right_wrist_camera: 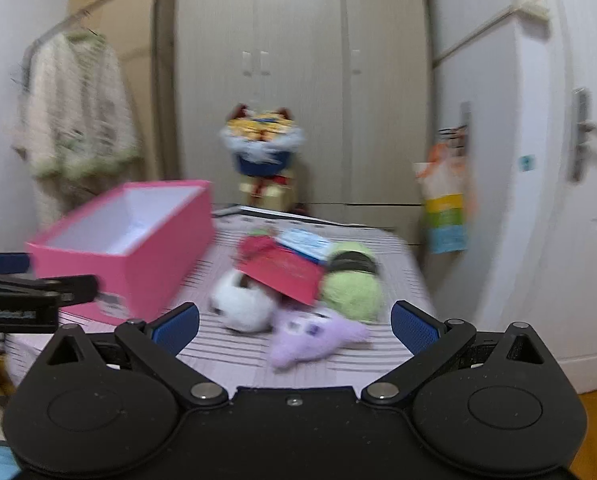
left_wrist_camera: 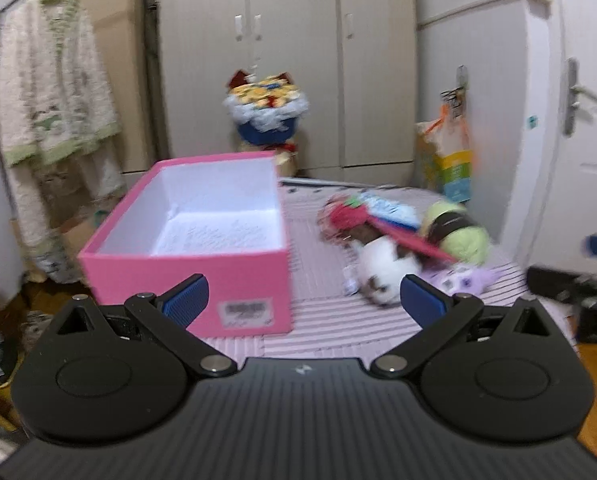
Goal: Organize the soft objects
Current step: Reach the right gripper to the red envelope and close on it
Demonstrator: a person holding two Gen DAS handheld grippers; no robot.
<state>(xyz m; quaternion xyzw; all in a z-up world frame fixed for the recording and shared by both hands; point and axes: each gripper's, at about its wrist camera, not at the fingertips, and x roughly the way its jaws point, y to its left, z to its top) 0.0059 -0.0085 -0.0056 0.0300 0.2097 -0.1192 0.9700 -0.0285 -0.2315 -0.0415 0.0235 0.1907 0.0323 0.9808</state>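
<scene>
An open pink box (left_wrist_camera: 202, 240) (right_wrist_camera: 130, 248) with a white inside stands empty on the striped bed cover (left_wrist_camera: 322, 320) (right_wrist_camera: 234, 348). To its right lies a heap of soft things: a white and brown plush (left_wrist_camera: 382, 276) (right_wrist_camera: 242, 304), a red envelope (left_wrist_camera: 402, 236) (right_wrist_camera: 286, 272), a green yarn ball (left_wrist_camera: 462, 232) (right_wrist_camera: 350, 280) and a purple plush (left_wrist_camera: 466, 280) (right_wrist_camera: 314, 340). My left gripper (left_wrist_camera: 304, 302) is open just in front of the box and the heap. My right gripper (right_wrist_camera: 294, 326) is open, close above the purple plush. Neither holds anything.
A bouquet-like toy in a blue pot (left_wrist_camera: 266, 108) (right_wrist_camera: 262, 140) stands before the grey wardrobe (left_wrist_camera: 290, 40). Clothes hang on a rack (left_wrist_camera: 46, 92) at left. A colourful bag (left_wrist_camera: 450, 156) hangs near the white door (left_wrist_camera: 578, 120). The left gripper's body (right_wrist_camera: 26, 296) shows at the right view's left edge.
</scene>
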